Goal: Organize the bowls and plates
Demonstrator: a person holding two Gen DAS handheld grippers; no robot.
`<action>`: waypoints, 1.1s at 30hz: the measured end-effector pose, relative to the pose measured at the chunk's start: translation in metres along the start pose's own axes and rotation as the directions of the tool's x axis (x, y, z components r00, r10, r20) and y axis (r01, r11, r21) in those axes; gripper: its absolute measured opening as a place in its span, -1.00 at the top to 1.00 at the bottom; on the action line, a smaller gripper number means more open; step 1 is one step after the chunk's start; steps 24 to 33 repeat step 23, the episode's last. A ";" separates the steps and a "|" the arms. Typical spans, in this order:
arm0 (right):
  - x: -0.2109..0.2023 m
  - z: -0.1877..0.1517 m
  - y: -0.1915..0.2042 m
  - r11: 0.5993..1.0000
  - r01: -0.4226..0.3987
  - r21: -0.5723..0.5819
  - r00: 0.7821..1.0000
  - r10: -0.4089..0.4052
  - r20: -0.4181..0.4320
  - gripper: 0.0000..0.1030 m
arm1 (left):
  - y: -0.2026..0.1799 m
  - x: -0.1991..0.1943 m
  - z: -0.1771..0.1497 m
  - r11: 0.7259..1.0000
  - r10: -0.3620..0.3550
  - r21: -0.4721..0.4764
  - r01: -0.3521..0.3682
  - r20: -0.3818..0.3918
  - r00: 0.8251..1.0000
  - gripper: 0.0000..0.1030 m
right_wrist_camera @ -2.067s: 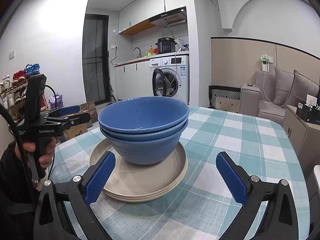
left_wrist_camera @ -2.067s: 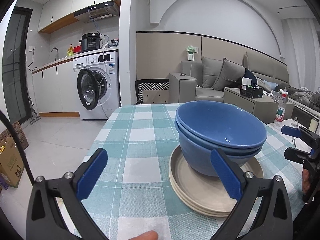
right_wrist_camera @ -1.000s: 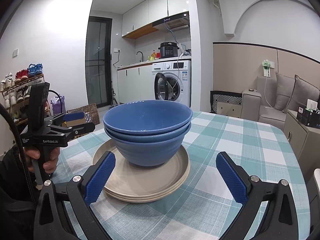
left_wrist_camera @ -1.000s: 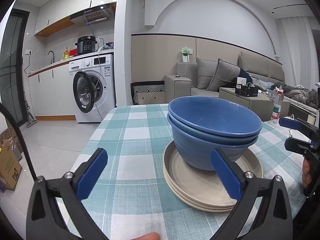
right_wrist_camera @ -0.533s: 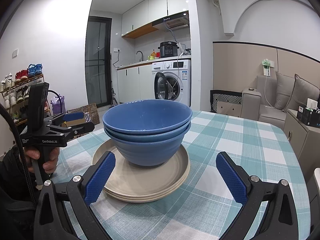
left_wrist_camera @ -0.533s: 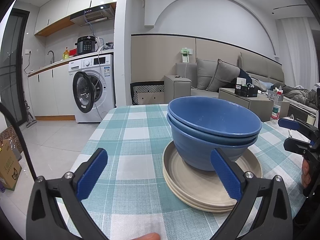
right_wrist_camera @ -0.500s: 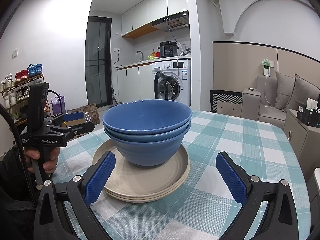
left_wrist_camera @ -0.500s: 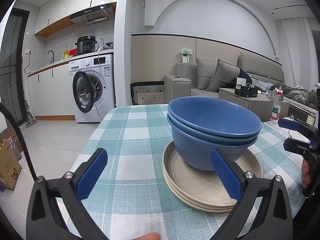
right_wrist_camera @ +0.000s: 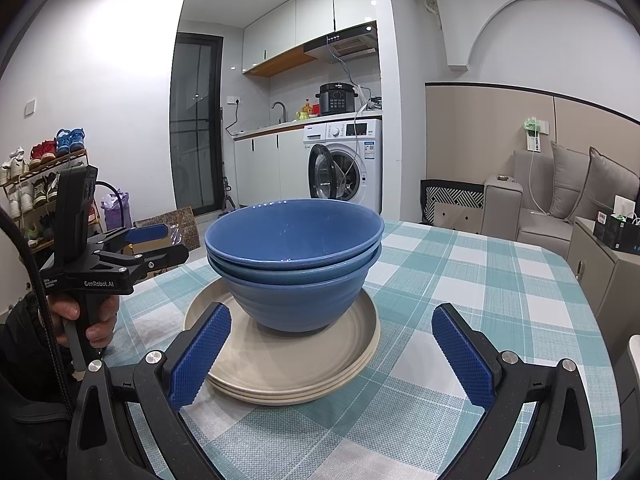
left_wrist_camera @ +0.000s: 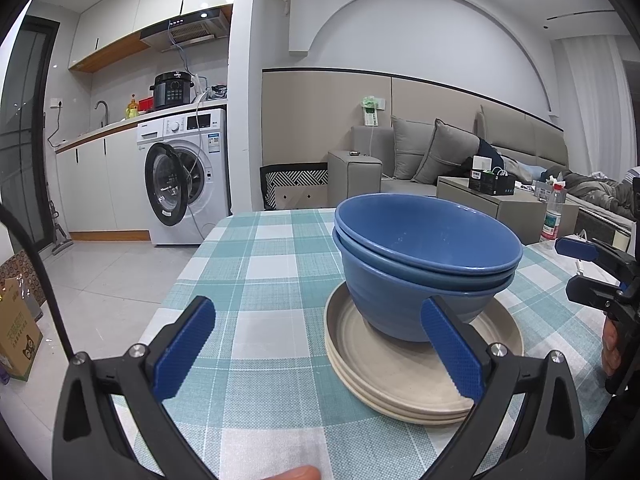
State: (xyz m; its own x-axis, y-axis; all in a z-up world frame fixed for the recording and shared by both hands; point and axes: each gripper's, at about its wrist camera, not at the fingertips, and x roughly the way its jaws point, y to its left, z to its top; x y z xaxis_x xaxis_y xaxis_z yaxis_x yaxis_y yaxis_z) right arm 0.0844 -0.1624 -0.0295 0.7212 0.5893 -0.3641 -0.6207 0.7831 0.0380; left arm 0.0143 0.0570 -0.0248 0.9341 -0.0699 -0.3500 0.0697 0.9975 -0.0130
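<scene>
Two blue bowls (right_wrist_camera: 294, 264) sit nested on a stack of beige plates (right_wrist_camera: 288, 360) in the middle of the checked table (right_wrist_camera: 472, 280). They look hard, smooth and breakable. The left gripper (left_wrist_camera: 316, 350) and right gripper (right_wrist_camera: 330, 354) are both spread wide, holding nothing. Best to pinch the top bowl's rim at 6 o'clock.

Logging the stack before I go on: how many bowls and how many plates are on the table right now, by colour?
Blue bowls: 2, nested, standing on the plates.
Beige plates: 3, judging by the stacked rims.
Total: 5 pieces in one pile on the checked tablecloth.
</scene>
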 end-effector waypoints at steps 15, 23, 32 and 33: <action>0.000 0.000 0.000 1.000 0.000 0.002 1.000 0.000 -0.001 -0.99 | 0.000 -0.001 0.000 1.000 -0.004 -0.004 0.004 0.003 1.000 -1.00; 0.000 0.001 0.000 1.000 -0.001 0.003 1.000 0.001 -0.001 -0.99 | -0.002 -0.001 0.000 1.000 -0.009 0.000 0.009 0.005 1.000 -1.00; 0.000 0.001 0.000 1.000 -0.001 0.003 1.000 0.001 -0.001 -0.99 | -0.002 -0.001 0.000 1.000 -0.009 0.000 0.009 0.005 1.000 -1.00; 0.000 0.001 0.000 1.000 -0.001 0.003 1.000 0.001 -0.001 -0.99 | -0.002 -0.001 0.000 1.000 -0.009 0.000 0.009 0.005 1.000 -1.00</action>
